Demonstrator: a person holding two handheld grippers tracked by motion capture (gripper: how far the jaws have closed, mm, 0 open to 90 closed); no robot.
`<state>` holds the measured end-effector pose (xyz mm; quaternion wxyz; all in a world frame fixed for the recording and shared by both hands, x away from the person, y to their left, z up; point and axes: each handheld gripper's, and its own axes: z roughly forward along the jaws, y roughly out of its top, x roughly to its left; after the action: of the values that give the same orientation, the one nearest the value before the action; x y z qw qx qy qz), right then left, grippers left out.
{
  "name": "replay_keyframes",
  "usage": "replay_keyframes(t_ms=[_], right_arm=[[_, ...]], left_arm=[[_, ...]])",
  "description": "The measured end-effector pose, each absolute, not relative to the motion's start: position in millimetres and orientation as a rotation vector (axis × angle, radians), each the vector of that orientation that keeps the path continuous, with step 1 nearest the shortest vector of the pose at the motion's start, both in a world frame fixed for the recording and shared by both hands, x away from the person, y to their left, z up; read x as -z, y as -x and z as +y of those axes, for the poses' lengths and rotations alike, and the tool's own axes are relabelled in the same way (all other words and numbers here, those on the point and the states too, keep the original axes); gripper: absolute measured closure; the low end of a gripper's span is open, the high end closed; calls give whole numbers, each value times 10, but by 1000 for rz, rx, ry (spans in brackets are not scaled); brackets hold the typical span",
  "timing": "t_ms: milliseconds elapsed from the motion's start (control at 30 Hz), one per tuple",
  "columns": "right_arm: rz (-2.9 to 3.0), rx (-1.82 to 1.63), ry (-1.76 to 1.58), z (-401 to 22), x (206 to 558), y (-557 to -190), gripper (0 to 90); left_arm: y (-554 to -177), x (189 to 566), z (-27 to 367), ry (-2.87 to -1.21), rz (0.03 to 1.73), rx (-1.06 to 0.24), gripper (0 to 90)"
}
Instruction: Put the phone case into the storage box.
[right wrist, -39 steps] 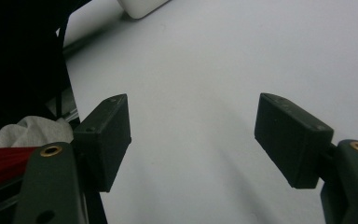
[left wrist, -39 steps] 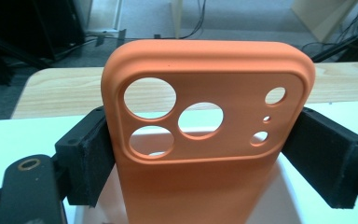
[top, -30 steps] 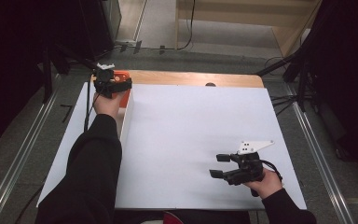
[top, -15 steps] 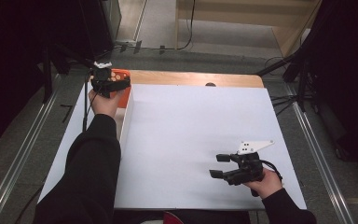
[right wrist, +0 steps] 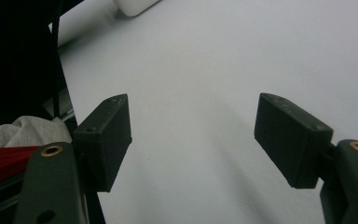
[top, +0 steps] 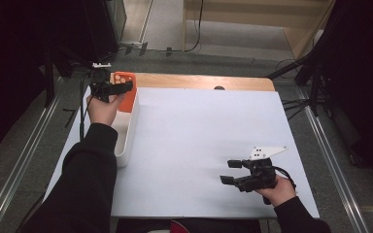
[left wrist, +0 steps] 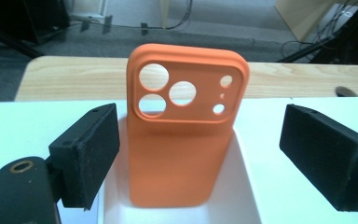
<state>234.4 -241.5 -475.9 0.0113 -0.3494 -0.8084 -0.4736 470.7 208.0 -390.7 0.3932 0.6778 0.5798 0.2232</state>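
Note:
An orange phone case (top: pixel 126 97) stands upright in the far end of a white bin (top: pixel 126 141) at the left of the table, its camera holes at the top. My left gripper (top: pixel 127 88) hovers at the case's top, open. In the left gripper view the case (left wrist: pixel 182 140) stands a little beyond and between the two spread pads (left wrist: pixel 91 154), neither of which touches it. My right gripper (top: pixel 227 172) rests low over the white mat near the front right, open. The right gripper view shows nothing between the pads of this gripper (right wrist: pixel 193 112).
A white mat (top: pixel 204 126) covers most of the table, with a strip of bare wood (top: pixel 199 81) along the far edge and a small dark thing (top: pixel 218 88) on it. Metal rails run along the floor on both sides. Red and white cloth (right wrist: pixel 14 140) lies by the right gripper.
My left gripper has risen a little beside the orange case, its jaws still spread. The right gripper has stayed where it was.

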Motion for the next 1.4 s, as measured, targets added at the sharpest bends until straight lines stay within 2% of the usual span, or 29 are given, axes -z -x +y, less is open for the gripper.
replay_keyframes(t_ms=[133,300,1000,1133,1400], right_arm=[[-2521,1472,1096,-2418,4763,-2351,262],[-2520,1474,1095,-2421,4768,-2365,262],[-2523,1474,1091,-2408,4767,-2392,262],[-2523,1473,1091,-2408,4767,-2392,262],[-2527,1466,1087,-2404,4766,-2388,262]], left_arm=[[-4643,3847,2120,-1723,1454,-531,125],[-4570,3799,2186,-1717,1429,-426,125],[-4181,3675,2185,-1809,1236,-247,128],[-4134,3672,2186,-1809,1191,-172,129],[-3996,3678,2086,-1896,1104,-173,130]])
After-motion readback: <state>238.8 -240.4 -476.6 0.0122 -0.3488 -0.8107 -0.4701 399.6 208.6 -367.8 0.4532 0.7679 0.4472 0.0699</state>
